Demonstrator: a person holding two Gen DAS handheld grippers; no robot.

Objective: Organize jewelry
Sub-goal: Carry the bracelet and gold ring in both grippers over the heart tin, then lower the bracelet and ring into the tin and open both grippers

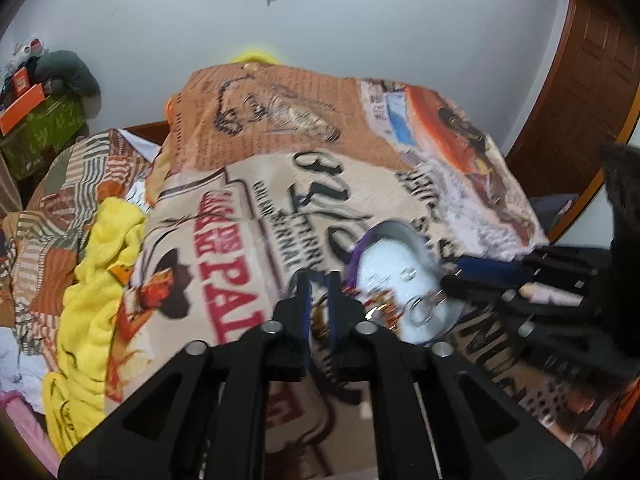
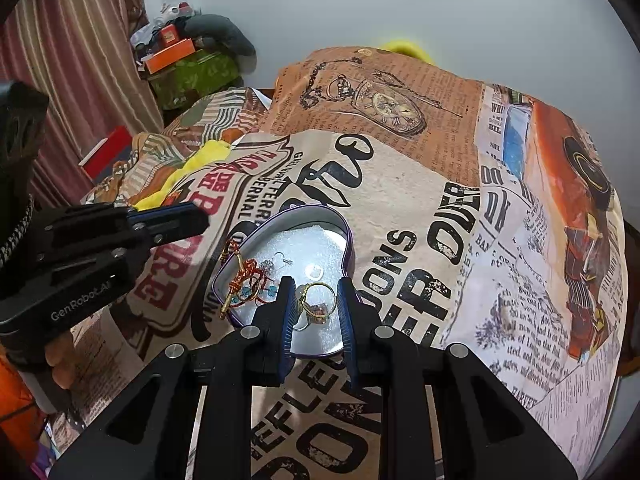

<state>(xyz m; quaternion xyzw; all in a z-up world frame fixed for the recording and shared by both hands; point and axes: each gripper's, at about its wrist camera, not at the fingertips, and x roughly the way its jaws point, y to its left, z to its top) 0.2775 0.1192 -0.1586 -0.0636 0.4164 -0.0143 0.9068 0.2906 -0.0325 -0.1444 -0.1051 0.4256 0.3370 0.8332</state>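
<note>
Right gripper (image 2: 314,306) slightly apart over gold ring (image 2: 318,300) in heart-shaped tin (image 2: 348,236); left gripper (image 2: 188,220) at 9 o'clock, narrowly apart, empty.

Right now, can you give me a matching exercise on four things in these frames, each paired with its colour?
Things:
1. heart-shaped tin's rim
2. ring
3. towel
4. box on the far pile

Colours:
A. yellow
B. orange
C. purple
D. gold

Pairs: 1-C, 2-D, 3-A, 4-B
</note>
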